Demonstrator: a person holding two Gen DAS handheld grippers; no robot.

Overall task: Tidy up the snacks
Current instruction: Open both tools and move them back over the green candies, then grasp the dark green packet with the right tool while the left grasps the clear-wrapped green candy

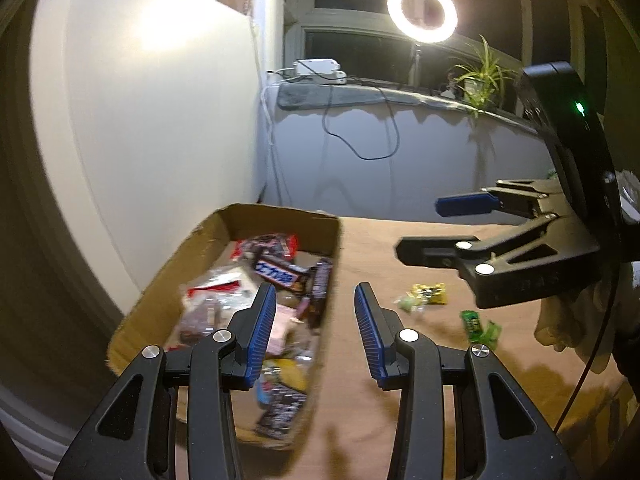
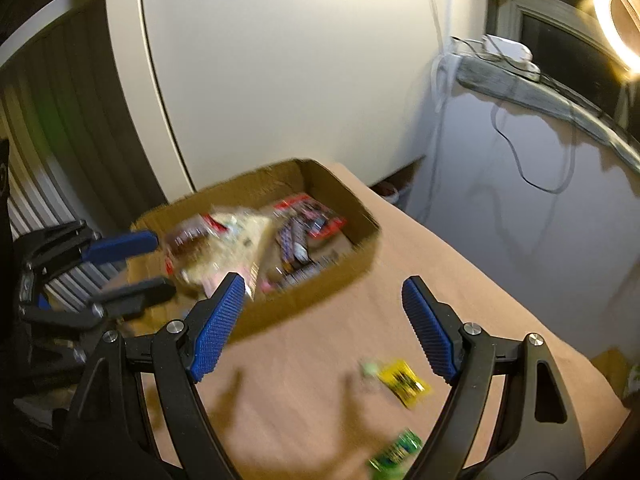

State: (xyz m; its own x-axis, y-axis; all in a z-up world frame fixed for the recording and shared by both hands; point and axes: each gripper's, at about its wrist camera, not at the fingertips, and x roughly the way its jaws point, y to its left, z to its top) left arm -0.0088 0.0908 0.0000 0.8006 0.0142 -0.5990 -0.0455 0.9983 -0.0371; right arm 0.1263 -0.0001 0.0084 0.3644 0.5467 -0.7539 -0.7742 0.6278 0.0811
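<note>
A cardboard box [image 1: 280, 216] holds several snack packs, among them a Snickers bar [image 1: 280, 274]; it also shows in the right wrist view [image 2: 320, 292]. My left gripper [image 1: 316, 292] is open and empty above the box's right wall. My right gripper [image 2: 324, 284] is open and empty above the table just right of the box; it also shows in the left wrist view [image 1: 420, 226]. A yellow candy pack [image 1: 430, 294] and a green candy pack [image 1: 478, 326] lie on the table; both show in the right wrist view, yellow [image 2: 404, 382] and green [image 2: 394, 456].
The brown table [image 1: 400, 400] ends near a white panel [image 1: 140, 120] behind the box. A ring light [image 1: 422, 10], a potted plant [image 1: 480, 76] and cables stand on the sill at the back. A small pale green candy [image 1: 408, 303] lies by the yellow pack.
</note>
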